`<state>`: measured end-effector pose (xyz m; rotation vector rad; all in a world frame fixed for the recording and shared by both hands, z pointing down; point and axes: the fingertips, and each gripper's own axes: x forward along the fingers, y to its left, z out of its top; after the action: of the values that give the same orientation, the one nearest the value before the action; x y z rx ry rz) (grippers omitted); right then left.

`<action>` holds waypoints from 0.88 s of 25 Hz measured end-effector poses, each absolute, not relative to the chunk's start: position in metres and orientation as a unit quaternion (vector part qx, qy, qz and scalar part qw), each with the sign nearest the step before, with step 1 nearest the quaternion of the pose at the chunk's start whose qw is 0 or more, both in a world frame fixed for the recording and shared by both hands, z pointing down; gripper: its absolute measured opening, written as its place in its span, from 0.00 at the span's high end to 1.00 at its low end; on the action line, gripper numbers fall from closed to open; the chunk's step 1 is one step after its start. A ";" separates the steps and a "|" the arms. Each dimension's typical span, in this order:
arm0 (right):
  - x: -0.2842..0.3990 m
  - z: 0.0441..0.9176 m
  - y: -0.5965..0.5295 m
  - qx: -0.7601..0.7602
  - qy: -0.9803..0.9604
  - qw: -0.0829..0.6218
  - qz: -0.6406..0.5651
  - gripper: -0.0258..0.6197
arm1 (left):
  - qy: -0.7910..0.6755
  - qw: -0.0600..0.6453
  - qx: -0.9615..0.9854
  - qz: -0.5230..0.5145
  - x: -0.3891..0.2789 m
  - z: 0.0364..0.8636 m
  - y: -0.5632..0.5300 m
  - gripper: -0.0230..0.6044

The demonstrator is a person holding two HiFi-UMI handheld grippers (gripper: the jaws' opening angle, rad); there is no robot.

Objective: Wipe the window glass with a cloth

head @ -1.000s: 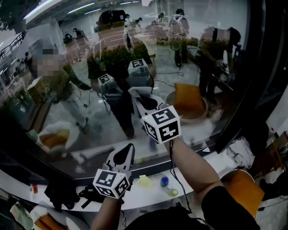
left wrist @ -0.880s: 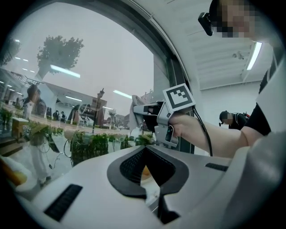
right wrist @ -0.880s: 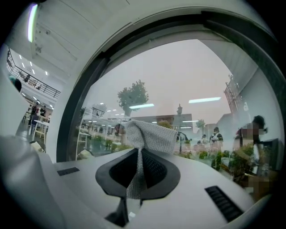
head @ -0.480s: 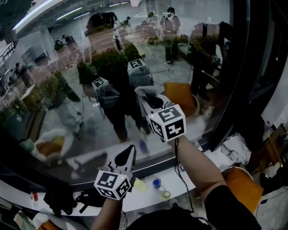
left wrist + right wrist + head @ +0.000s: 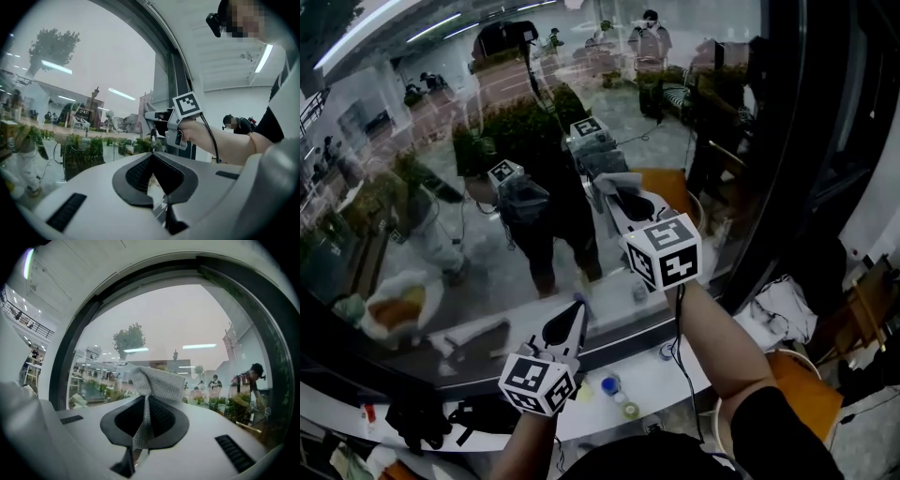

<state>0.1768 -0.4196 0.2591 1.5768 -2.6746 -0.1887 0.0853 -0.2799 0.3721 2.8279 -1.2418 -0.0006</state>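
- The right gripper (image 5: 146,416), at the upper centre of the head view, was clamped on a grey mesh cloth (image 5: 157,379), whose free fold stood up past the jaw tips.
- The window glass (image 5: 187,319) lay straight ahead of that fold. Whether they touched could not be told.
- The left gripper (image 5: 157,178), at the lower centre of the head view, had its jaws together on nothing.
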 end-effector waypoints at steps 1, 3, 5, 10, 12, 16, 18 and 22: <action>0.186 0.259 -0.421 0.509 -0.859 0.015 -0.061 0.90 | -0.400 0.026 0.916 0.001 0.093 0.373 -0.281 0.96; 0.202 0.260 -0.423 0.510 -0.858 0.016 -0.062 0.90 | -0.397 0.027 0.917 0.001 0.106 0.374 -0.284 0.96; 0.215 0.263 -0.423 0.511 -0.857 0.017 -0.064 0.90 | -0.395 0.027 0.918 0.000 0.117 0.375 -0.286 0.96; 0.256 0.268 -0.427 0.512 -0.856 0.015 -0.066 0.90 | -0.390 0.027 0.920 0.002 0.154 0.380 -0.297 0.96; 0.273 0.270 -0.431 0.515 -0.855 0.014 -0.066 0.90 | -0.388 0.028 0.921 0.003 0.169 0.381 -0.302 0.96; 0.304 0.275 -0.437 0.521 -0.852 0.009 -0.052 0.90 | -0.382 0.032 0.924 0.001 0.193 0.384 -0.309 0.96; 0.319 0.277 -0.438 0.525 -0.850 0.007 -0.046 0.90 | -0.379 0.032 0.925 0.001 0.203 0.384 -0.310 0.96; 0.334 0.278 -0.438 0.537 -0.842 0.010 -0.045 0.90 | -0.371 0.032 0.928 0.001 0.209 0.383 -0.311 0.96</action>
<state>0.3335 -0.4385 0.2785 1.6775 -2.6281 -0.1395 0.2088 -0.3109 0.3826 2.8579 -1.1420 0.0037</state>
